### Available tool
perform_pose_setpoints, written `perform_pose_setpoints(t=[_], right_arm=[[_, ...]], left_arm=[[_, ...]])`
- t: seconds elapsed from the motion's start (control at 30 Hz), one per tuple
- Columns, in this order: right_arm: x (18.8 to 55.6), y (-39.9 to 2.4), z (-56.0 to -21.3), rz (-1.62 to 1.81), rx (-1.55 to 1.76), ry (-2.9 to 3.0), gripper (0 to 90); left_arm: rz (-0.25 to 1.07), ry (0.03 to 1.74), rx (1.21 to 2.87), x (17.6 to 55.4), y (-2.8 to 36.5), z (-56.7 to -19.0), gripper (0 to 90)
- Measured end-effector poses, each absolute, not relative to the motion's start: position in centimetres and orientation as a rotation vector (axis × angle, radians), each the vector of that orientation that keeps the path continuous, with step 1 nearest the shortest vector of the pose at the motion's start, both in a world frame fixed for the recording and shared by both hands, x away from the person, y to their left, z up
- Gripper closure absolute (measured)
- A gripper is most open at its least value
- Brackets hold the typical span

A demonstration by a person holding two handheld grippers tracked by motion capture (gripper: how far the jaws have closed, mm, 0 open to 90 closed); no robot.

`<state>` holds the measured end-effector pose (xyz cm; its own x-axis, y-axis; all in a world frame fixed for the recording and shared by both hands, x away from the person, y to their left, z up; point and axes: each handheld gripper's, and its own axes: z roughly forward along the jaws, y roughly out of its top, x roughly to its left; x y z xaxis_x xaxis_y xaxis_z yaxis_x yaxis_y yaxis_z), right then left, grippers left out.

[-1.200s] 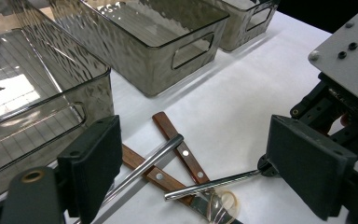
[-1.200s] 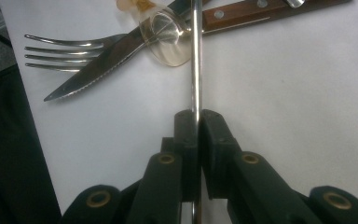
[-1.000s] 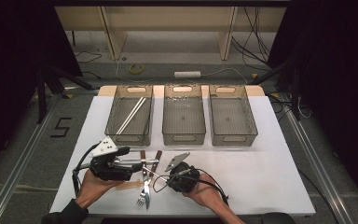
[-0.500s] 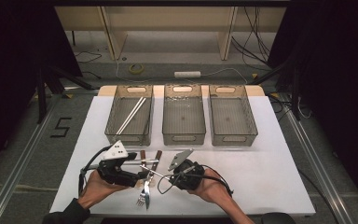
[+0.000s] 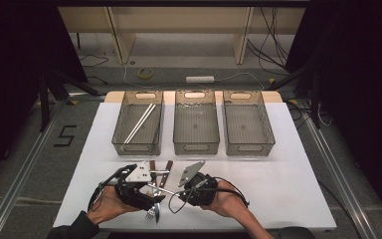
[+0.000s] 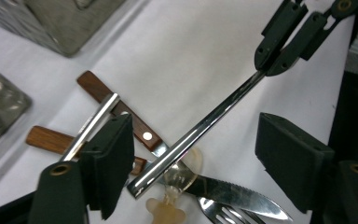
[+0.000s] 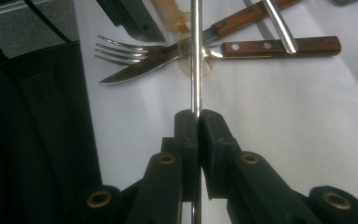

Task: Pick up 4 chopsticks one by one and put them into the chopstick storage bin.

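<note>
Two grippers on one steel rod (image 6: 200, 130). Right gripper (image 7: 198, 122) clamped tight on rod's end, holding it above cutlery pile (image 5: 155, 196), near table's (image 5: 288, 199) front edge. Left gripper (image 6: 196, 163) straddles rod's free end, jaws just been closing, pads not yet pressing. Best: centre rod between pads, squeeze square, right lets go only after. Rod looks clear of knife (image 6: 223, 189) beneath, hard to be sure. Open tabletop right of pile; bins (image 5: 194, 122) well behind.

Black "5" marked on grey floor (image 5: 65, 135), left of table (image 5: 288, 164).
</note>
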<state>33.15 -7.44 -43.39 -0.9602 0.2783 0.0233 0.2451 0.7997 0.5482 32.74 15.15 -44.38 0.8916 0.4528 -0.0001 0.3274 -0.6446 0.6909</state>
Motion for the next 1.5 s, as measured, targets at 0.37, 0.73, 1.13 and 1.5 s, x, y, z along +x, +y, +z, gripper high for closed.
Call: perform_pose_setpoints(t=[0.37, 0.73, 1.13, 1.5], right_arm=[[32.6, -7.1, -43.3, 0.888, 0.337, 2.957, 86.1], [32.4, -6.9, -43.3, 0.873, 0.283, 2.985, 86.1], [32.2, -6.9, -43.4, 0.863, 0.18, 3.017, 86.0], [32.6, -7.4, -43.3, 0.887, 0.179, 3.03, 80.3]], left_arm=[[0.186, 0.465, 2.395, 32.3, 14.5, -44.8, 45.6], [0.179, 0.382, 2.447, 31.9, 14.3, -45.0, 61.5], [0.118, 0.272, 2.497, 31.5, 14.2, -45.1, 72.6], [0.051, 0.17, 2.526, 30.9, 13.8, -45.1, 83.0]])
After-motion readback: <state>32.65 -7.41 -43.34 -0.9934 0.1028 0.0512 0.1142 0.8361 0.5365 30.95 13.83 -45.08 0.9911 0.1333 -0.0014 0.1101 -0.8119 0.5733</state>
